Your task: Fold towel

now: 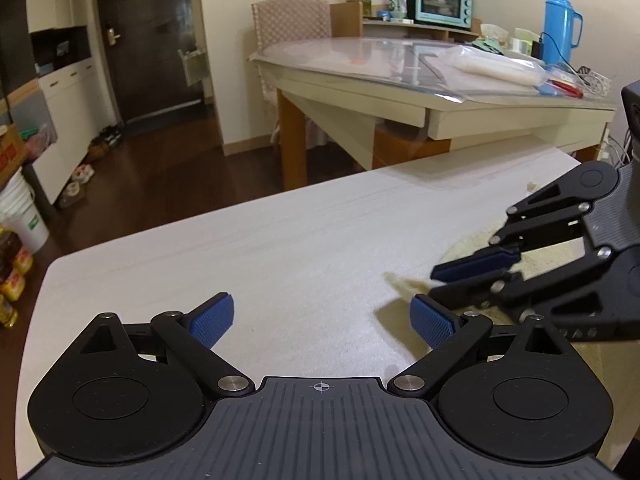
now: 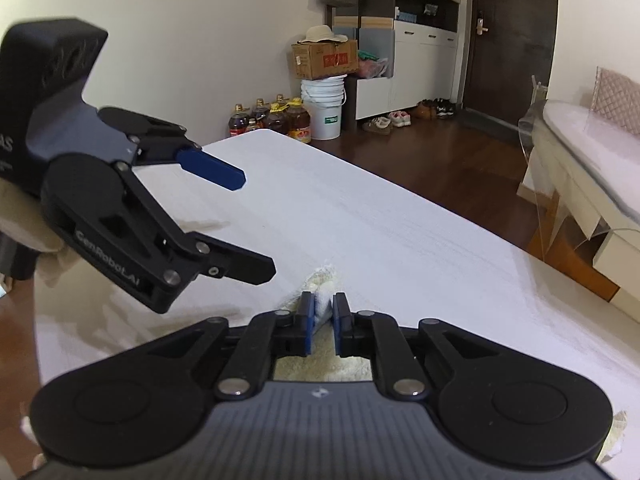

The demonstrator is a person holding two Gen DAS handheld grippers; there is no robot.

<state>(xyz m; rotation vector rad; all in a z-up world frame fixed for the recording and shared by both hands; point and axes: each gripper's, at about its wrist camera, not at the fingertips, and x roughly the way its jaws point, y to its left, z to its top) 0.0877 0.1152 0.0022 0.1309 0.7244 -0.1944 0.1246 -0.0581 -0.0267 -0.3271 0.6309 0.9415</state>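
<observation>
- While the right gripper has its fingers clenched on a bunched fold of the cream towel, the cloth lies on the white tabletop.
- Left gripper — fingers spread wide, nothing between them — hovers just beside it.

towel: cream | table: white | gripper pads: blue, textured

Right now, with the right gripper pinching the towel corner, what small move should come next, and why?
Probably bring the open left gripper onto the towel. The right gripper already has a bunched fold between its pads, while the left hangs empty over the white table, so the cloth is held at one point only.
</observation>
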